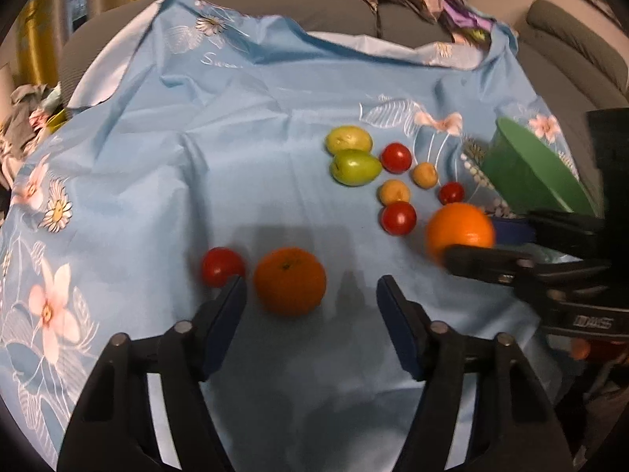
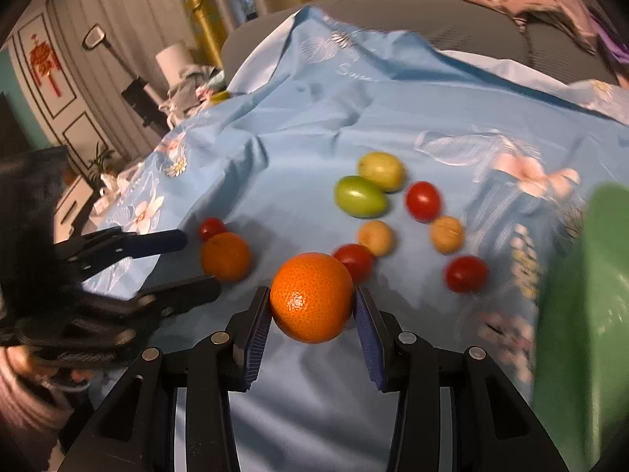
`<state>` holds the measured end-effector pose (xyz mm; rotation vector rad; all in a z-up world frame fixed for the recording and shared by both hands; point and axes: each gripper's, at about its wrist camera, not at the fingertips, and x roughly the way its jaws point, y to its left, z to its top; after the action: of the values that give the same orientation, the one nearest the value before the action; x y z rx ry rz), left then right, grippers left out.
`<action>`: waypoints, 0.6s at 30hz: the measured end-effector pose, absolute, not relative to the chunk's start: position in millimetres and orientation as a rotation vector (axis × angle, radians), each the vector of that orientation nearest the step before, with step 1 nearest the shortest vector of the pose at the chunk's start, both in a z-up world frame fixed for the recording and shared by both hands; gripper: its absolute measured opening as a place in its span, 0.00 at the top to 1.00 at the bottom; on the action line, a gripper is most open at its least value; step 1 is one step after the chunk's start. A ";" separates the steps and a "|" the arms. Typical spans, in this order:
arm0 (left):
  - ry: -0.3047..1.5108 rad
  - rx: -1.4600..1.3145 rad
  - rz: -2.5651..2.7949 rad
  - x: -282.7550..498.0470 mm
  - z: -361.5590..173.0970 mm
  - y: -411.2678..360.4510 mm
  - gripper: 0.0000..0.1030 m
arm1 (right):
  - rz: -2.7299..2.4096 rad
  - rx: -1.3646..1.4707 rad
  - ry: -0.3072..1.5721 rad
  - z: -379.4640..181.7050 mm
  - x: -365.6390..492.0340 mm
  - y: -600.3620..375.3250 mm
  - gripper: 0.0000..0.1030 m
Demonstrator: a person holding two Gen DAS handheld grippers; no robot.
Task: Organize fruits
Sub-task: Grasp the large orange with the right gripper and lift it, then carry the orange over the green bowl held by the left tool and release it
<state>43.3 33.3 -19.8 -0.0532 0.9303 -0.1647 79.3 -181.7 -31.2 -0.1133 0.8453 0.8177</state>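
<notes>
Right tongs [image 2: 312, 301] clamp a dimpled orange [image 2: 311, 297] (glossy, bright).

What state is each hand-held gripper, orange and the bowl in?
Left hand-held gripper: open, empty, around the smaller orange.
Right hand-held gripper: shut on larger orange.
Larger orange: gripped between the pads.
Smaller orange: resting on blue floral cloth, ungripped.
Green bowl: tilted; contents not visible.

Bare cloth [image 1: 243, 165] lies open toward the left edge — the right side is crowded: small fruits [image 1: 397, 192] cluster there, with the green bowl [image 1: 526, 169] near the right edge.
</notes>
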 end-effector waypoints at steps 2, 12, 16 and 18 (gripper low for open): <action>0.950 -0.017 -0.155 51.1 -24.4 28.5 0.39 | 0.826 -0.102 0.836 -29.2 77.1 -188.4 0.57; 0.998 0.036 -0.097 65.6 -41.2 27.6 0.60 | 0.862 -0.043 0.772 -22.9 75.7 -204.7 0.57; 0.974 0.022 -0.092 61.0 -28.9 20.7 0.60 | 0.845 -0.008 0.746 -17.7 76.7 -218.8 0.57; 0.931 0.008 -0.115 56.1 -12.0 12.4 0.60 | 0.824 0.010 0.719 -11.2 76.5 -227.5 0.57</action>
<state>56.1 12.4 -12.0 0.0078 0.9313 -0.1148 76.5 -227.5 -11.2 0.0097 0.7191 0.8238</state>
